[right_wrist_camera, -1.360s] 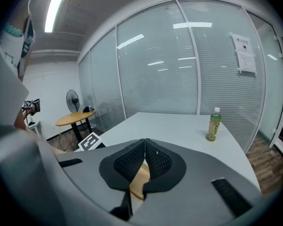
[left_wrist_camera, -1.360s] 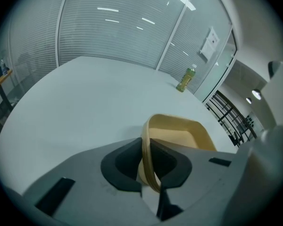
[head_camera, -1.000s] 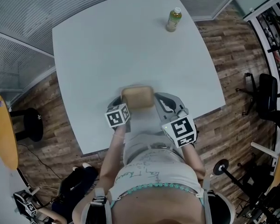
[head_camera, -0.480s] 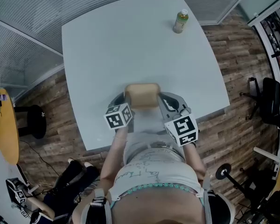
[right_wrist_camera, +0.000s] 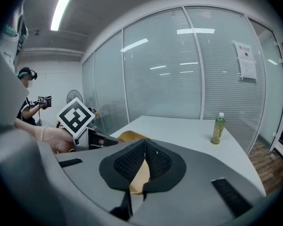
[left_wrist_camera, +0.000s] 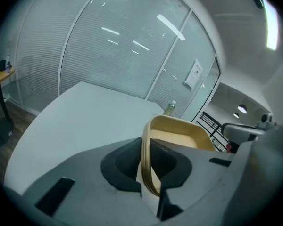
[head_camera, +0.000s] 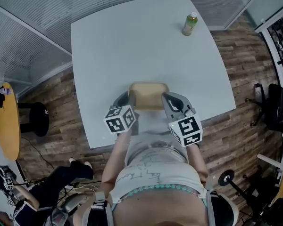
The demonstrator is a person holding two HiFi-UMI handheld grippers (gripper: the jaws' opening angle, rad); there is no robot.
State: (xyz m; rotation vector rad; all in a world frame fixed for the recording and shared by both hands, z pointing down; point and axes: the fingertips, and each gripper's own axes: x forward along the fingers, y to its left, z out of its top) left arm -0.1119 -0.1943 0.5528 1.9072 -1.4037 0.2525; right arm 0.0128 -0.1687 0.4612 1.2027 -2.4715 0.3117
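Observation:
A tan rectangular tray (head_camera: 148, 96) is held in the air above the near part of the white table (head_camera: 132, 46), between both grippers. My left gripper (head_camera: 129, 102) is shut on the tray's left rim, which runs as a thin tan wall (left_wrist_camera: 147, 159) between its jaws. My right gripper (head_camera: 165, 100) is shut on the tray's right rim; a tan sliver (right_wrist_camera: 139, 175) shows between its black pads. The tray's hollow (left_wrist_camera: 177, 138) is bare. The left gripper's marker cube (right_wrist_camera: 76, 117) and the hand holding it appear in the right gripper view.
A green drink bottle (head_camera: 189, 24) stands upright near the table's far right corner, also the bottle (right_wrist_camera: 218, 128). Glass walls with blinds (right_wrist_camera: 179, 69) enclose the room. A round wooden table (head_camera: 7, 121) and a black stool (head_camera: 35, 119) stand at left. Another person (right_wrist_camera: 28, 102) stands behind.
Both grippers have risen and drawn back toward the body with the tray still clamped. The tray now sits higher above the table, and the left gripper's cube has come into the right gripper view.

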